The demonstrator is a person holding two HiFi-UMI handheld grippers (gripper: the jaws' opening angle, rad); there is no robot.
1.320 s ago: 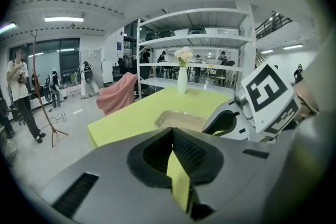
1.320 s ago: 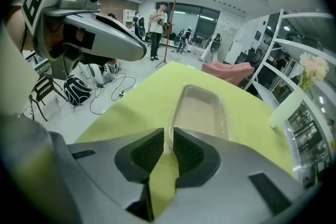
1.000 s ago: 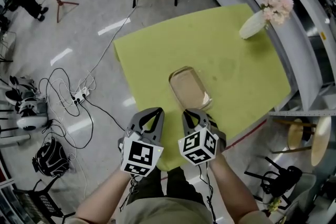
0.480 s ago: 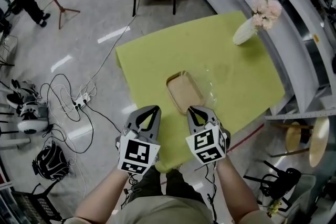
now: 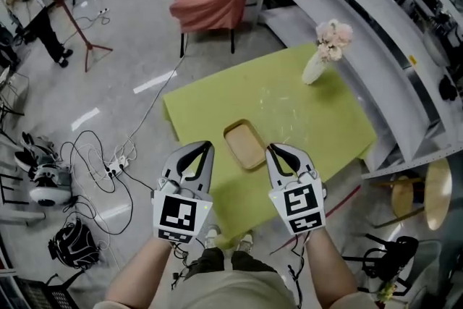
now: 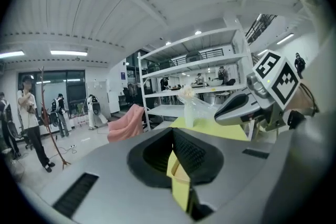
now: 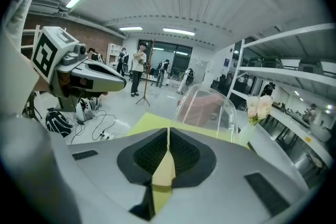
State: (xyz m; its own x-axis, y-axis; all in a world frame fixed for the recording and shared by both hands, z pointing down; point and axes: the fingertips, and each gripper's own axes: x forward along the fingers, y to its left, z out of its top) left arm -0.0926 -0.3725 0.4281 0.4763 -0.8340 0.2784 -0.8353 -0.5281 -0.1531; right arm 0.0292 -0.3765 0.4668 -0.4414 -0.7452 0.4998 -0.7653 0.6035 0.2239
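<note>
Up come both grippers since a second ago, and we see the right gripper clenched on the edge of the clear lid, which is raised upright off the tan tray, leaving it uncovered on the tabletop, while our left gripper hangs pinched shut and empty alongside.

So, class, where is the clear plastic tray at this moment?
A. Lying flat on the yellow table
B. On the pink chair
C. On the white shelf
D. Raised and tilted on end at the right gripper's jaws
D: in the right gripper view the clear tray stands steeply tilted just beyond the right gripper, above the yellow table rather than flat on it.
</note>
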